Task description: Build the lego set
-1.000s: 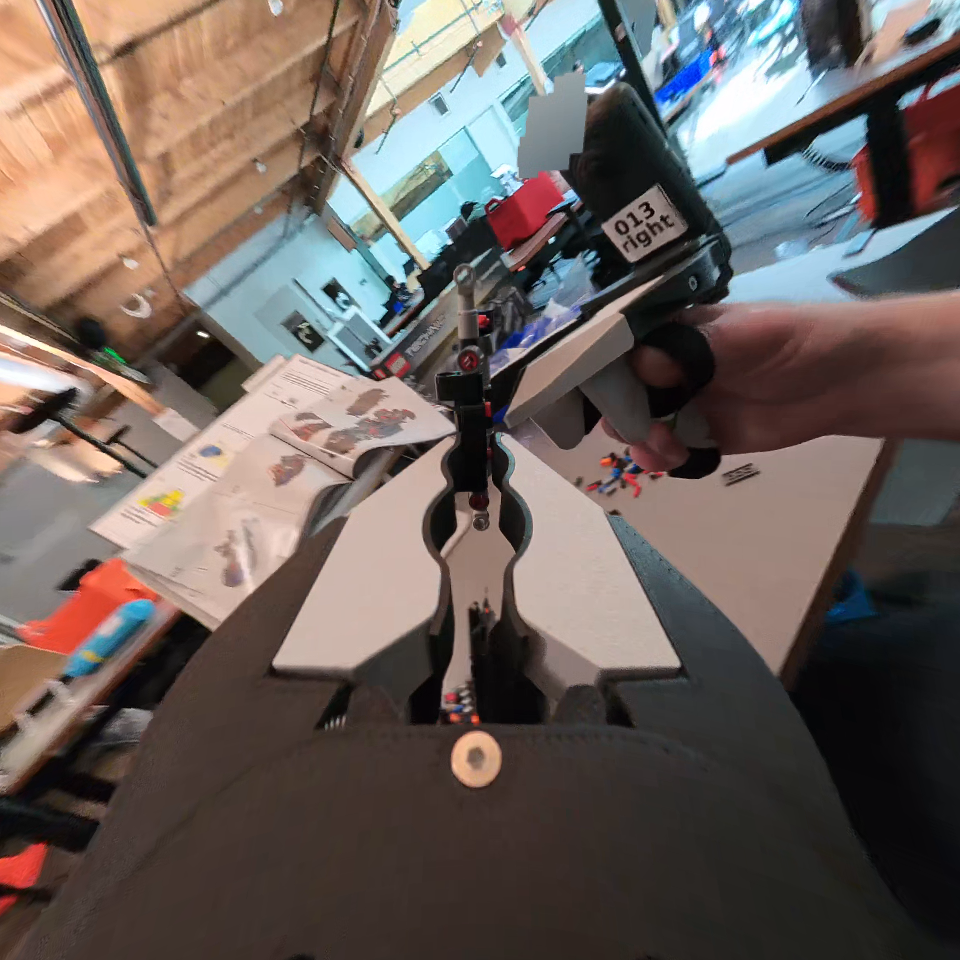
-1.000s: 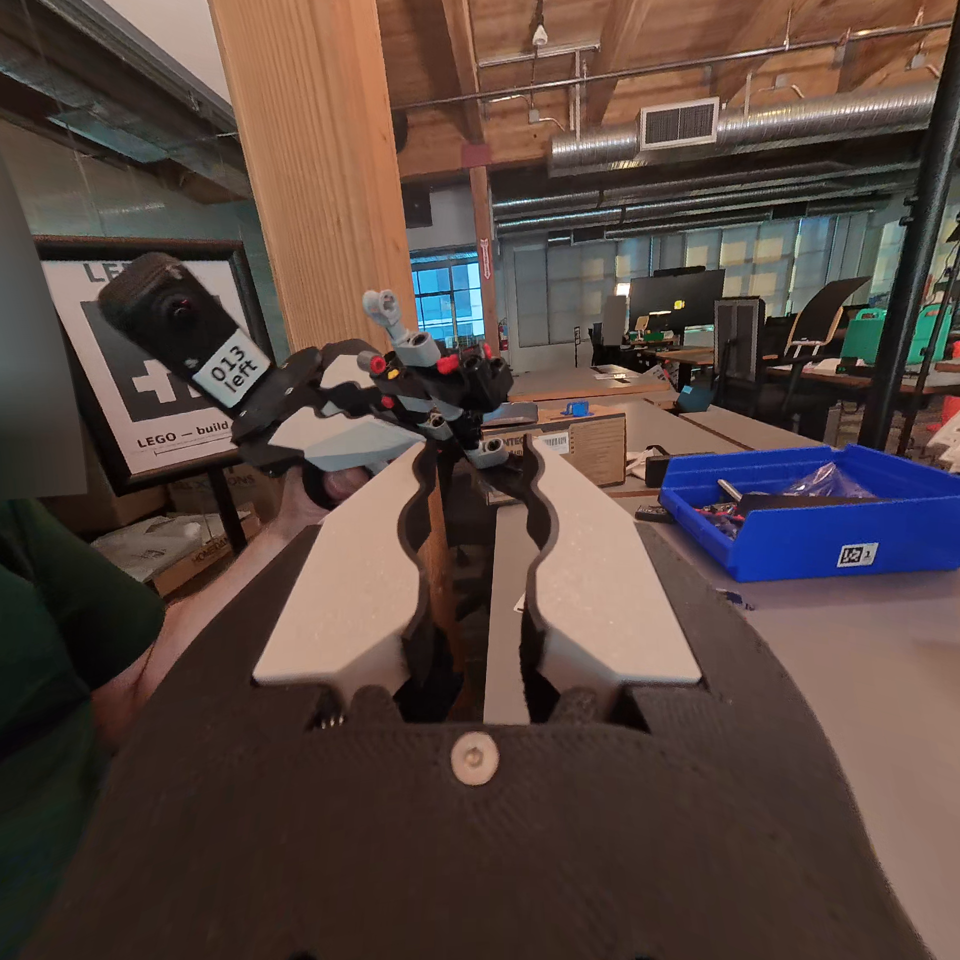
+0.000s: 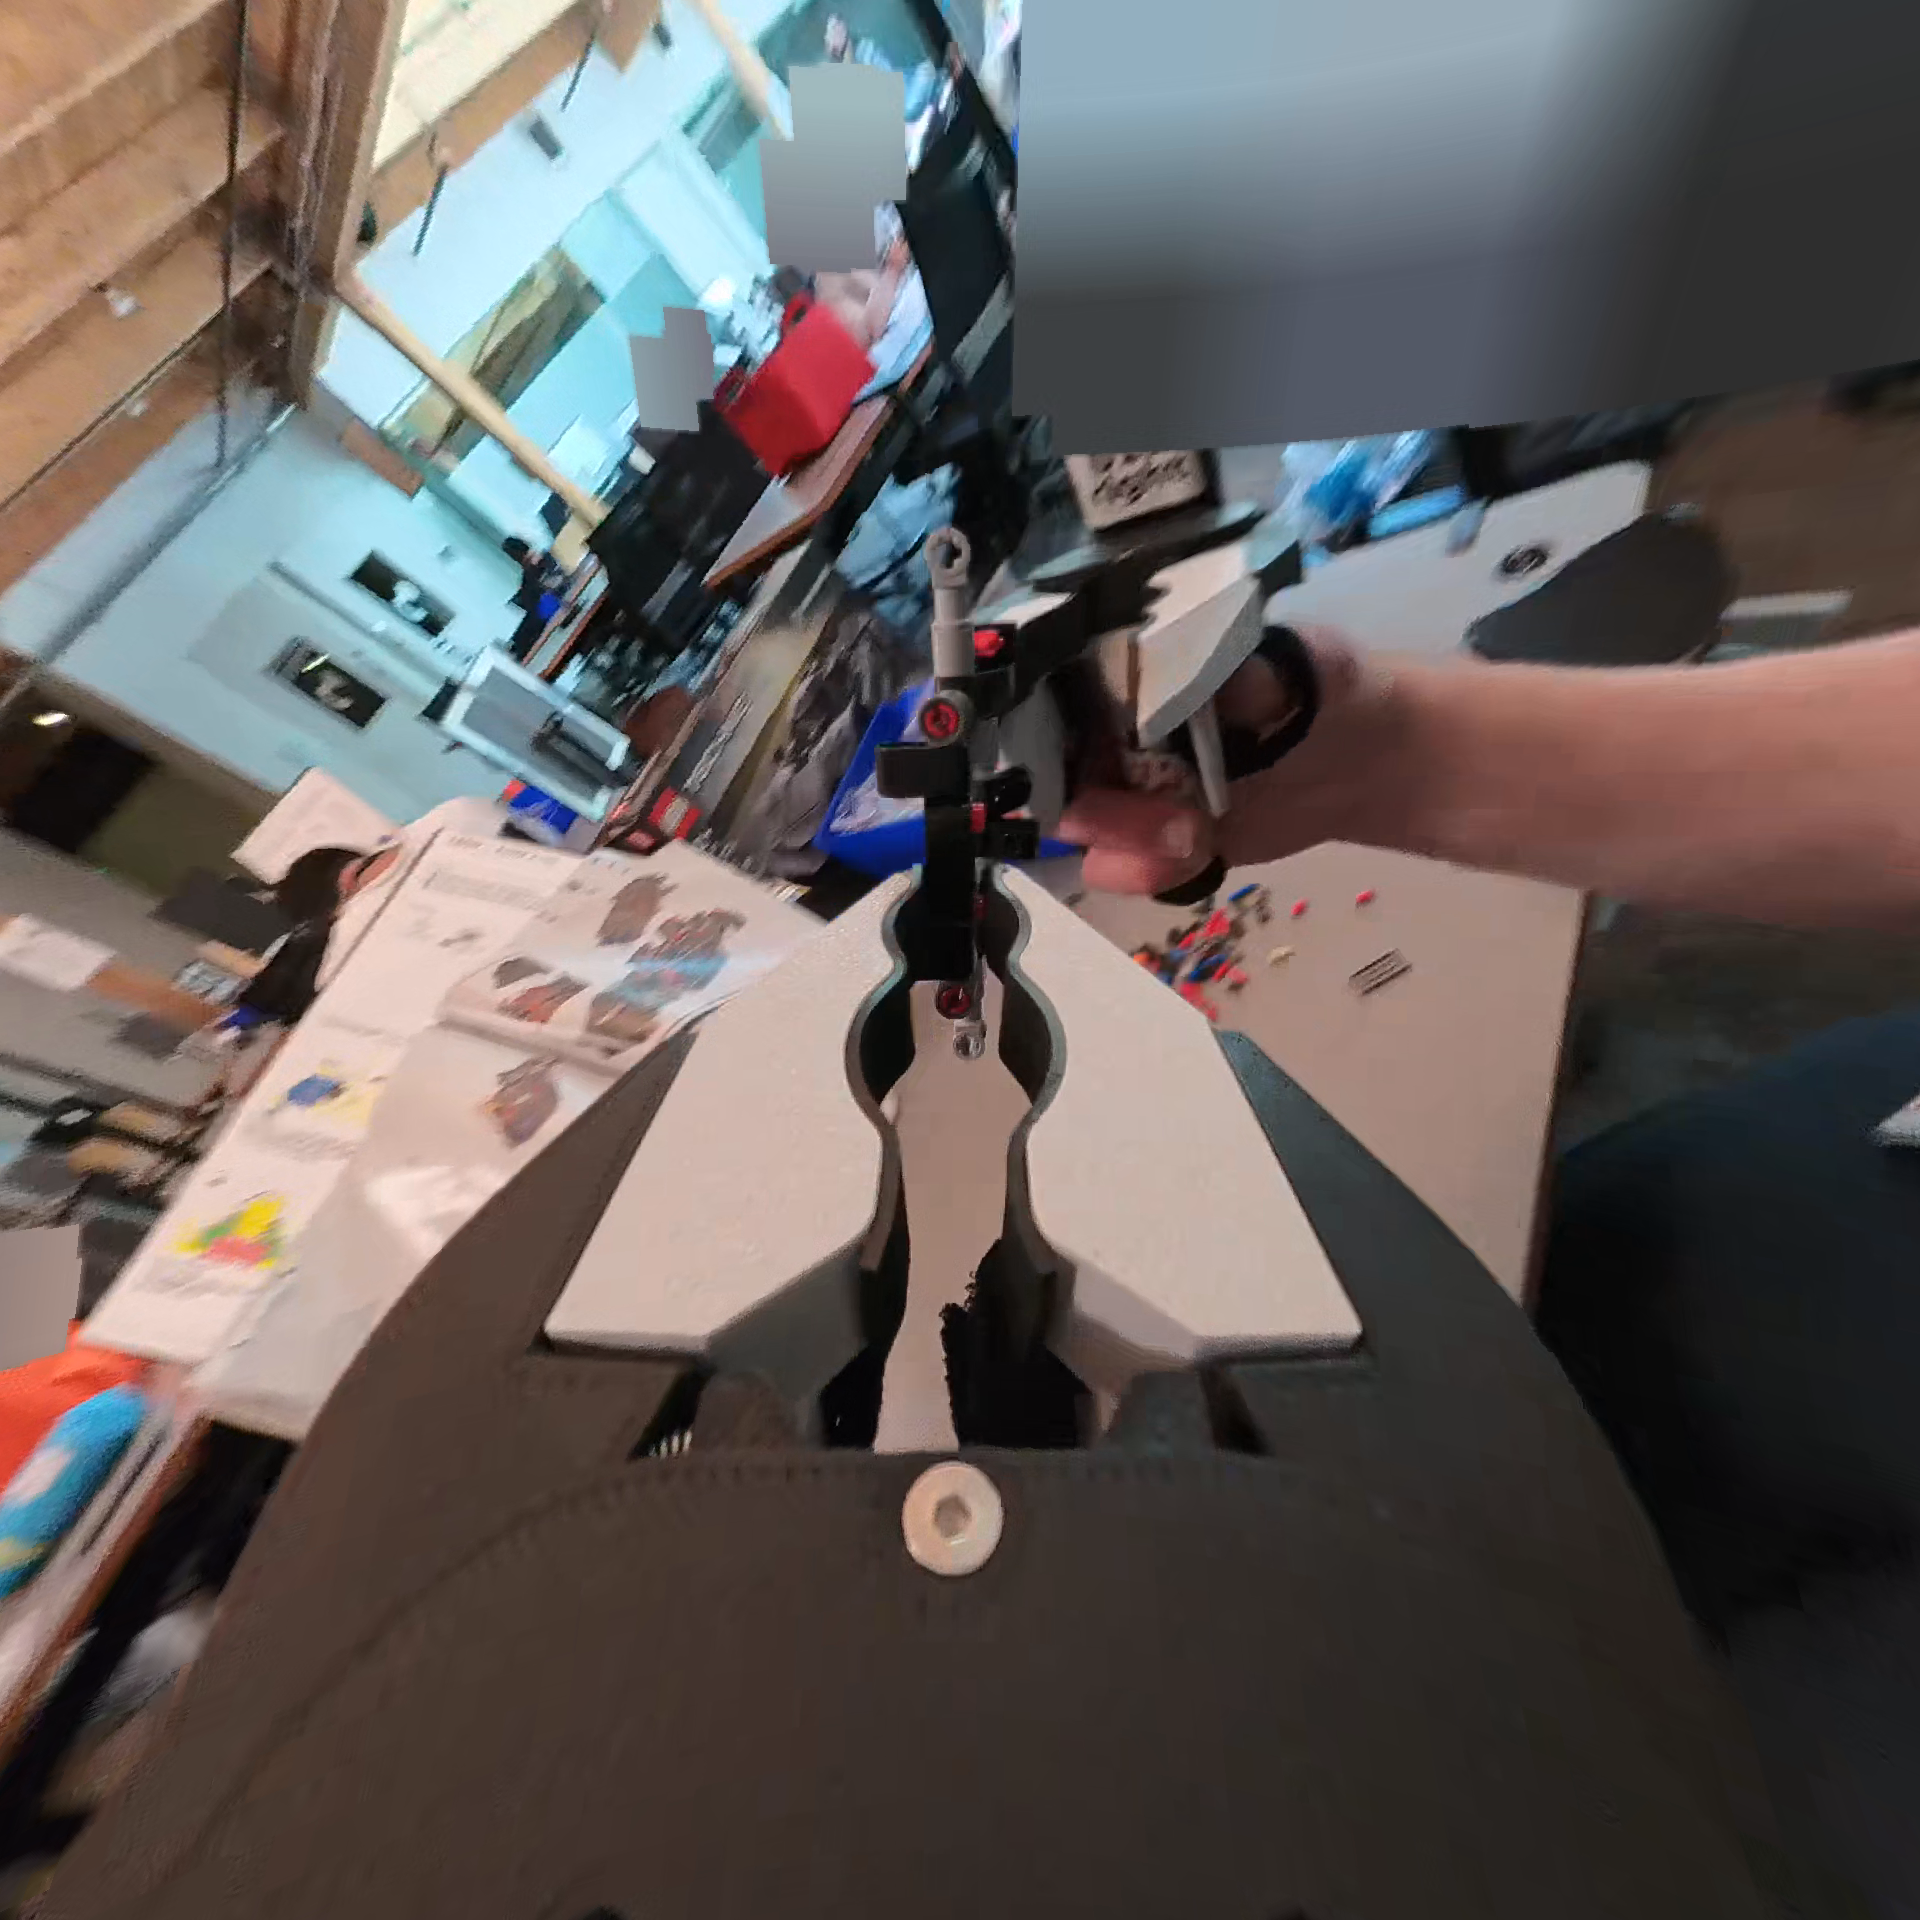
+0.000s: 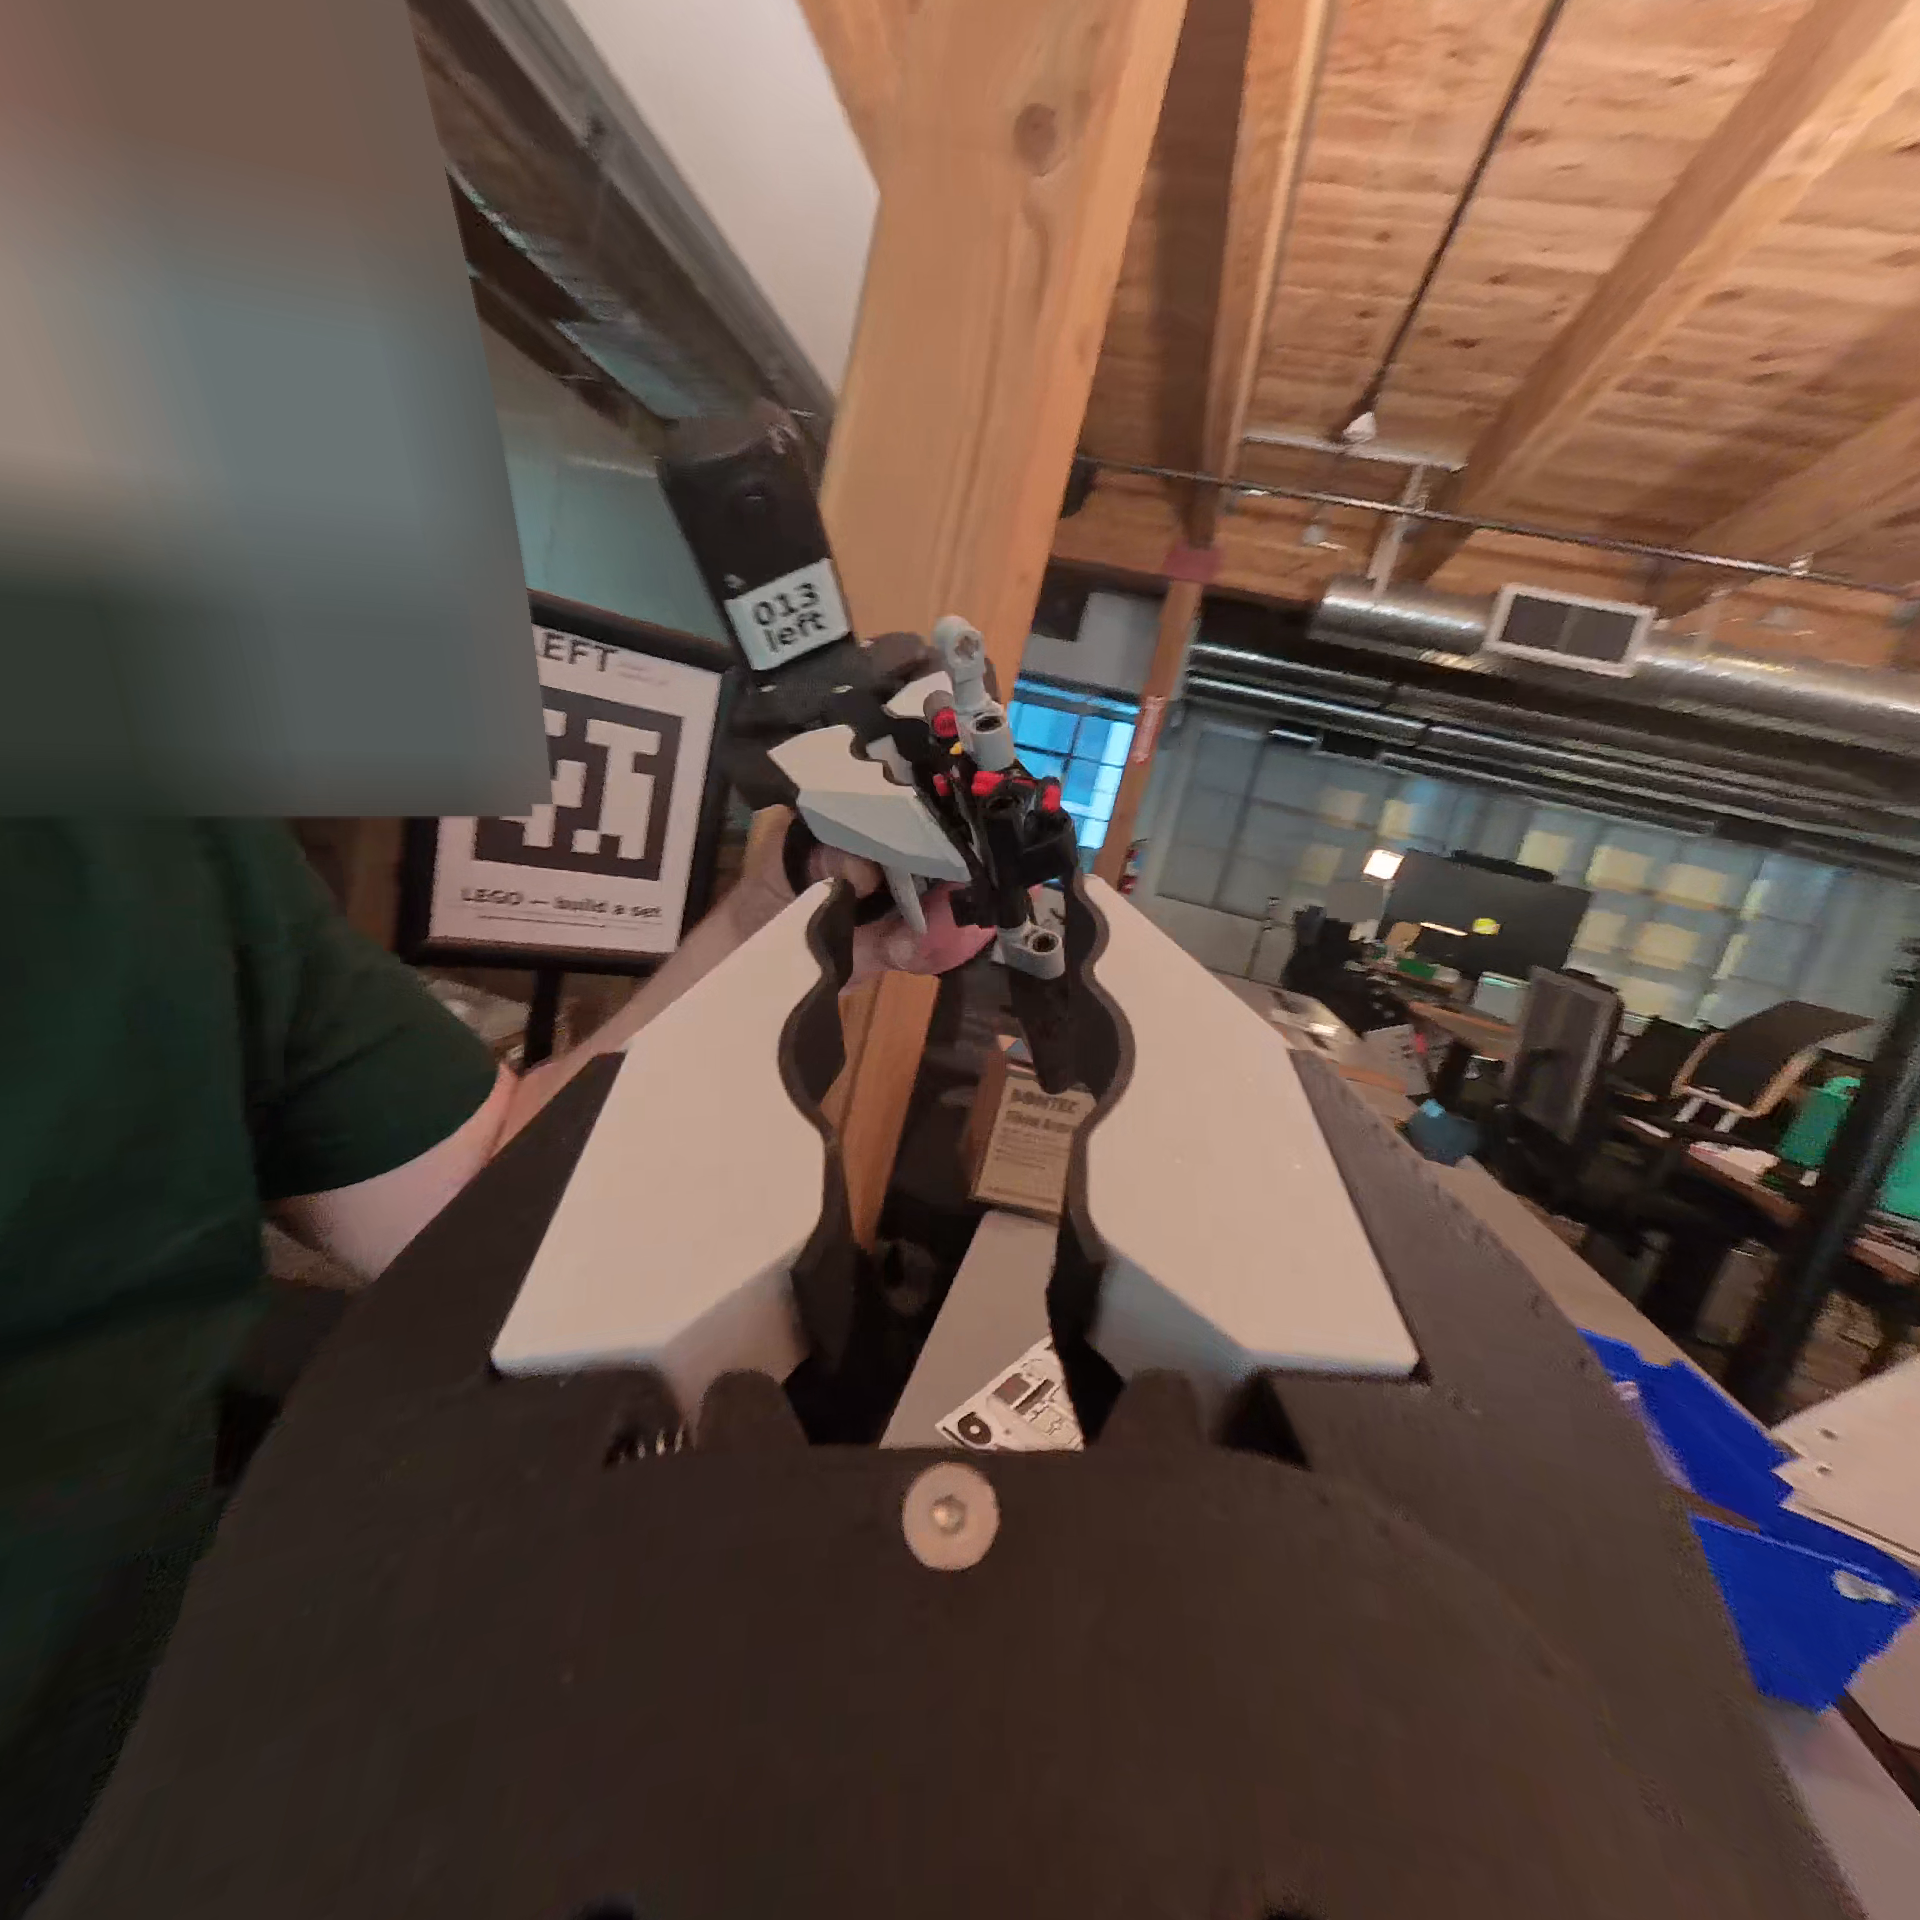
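Left gripper [image 3: 951, 914] clamps the black lego assembly [image 3: 948, 831], raised above the table [image 3: 1351, 1039]. Right gripper [image 4: 951, 935], jaws narrow, touches its far side; grip unclear. We're mid-air fitting; next: align, press.

Setting: open-plan office workshop. Exposed timber ceiling [image 4: 1558, 260] and metal ducting [image 4: 1455, 623] occupy 1 o'clock. Desks with monitors [image 4: 1475, 914] stand at 3 o'clock.
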A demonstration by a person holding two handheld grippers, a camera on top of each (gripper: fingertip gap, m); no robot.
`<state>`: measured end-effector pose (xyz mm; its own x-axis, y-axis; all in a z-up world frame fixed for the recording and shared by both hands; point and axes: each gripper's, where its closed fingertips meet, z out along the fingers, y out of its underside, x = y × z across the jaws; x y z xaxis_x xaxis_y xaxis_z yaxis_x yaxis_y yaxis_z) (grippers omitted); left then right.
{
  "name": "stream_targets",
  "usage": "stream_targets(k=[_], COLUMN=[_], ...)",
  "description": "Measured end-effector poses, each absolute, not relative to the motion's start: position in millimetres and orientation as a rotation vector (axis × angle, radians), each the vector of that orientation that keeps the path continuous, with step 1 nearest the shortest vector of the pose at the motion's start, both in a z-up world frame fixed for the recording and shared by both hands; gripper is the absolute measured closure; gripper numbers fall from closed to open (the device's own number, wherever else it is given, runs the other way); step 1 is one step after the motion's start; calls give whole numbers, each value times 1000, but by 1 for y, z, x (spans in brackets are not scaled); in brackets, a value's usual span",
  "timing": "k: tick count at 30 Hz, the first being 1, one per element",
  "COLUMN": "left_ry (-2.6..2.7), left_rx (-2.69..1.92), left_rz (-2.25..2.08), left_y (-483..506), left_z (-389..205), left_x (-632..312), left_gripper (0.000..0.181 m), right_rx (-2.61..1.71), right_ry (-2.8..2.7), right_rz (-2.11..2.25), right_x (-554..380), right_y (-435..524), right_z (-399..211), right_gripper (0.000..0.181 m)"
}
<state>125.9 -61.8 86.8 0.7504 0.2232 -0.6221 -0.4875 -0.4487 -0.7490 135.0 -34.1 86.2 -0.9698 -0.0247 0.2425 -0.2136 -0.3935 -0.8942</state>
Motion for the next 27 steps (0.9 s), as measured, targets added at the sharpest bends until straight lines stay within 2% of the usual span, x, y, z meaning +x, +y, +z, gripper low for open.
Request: stream_targets(k=[2,9,12,14,15,19,27], left_ry=[193,152,151,145,139,104,-101], left_rx=[-1914,-1958,-1978,-1990,-1993,-1993,-1910], left_rz=[908,1052,1094,1124,1130,1032,557], left_y=[-58,-50,-45,-44,-44,-43,-53], left_z=[91,100,99,100,101,102,81], left_x=[121,113,113,112,111,111,99], left_gripper=[174,174,174,174,174,173,174], right_rx=[230,51,20,21,24,41,-97], right_ry=[-1634,-1604,-1586,-1578,-1559,-1567,-1636], right_rz=[2479,2426,2424,2403,2404,2510,2582], right_x=[127,110,108,107,106,108,98], right_y=[-34,-38,-41,-41,-40,-35,-40], right_z=[89,92,95,94,94,94,77], right_gripper=[146,138,151,170,171,177,179])
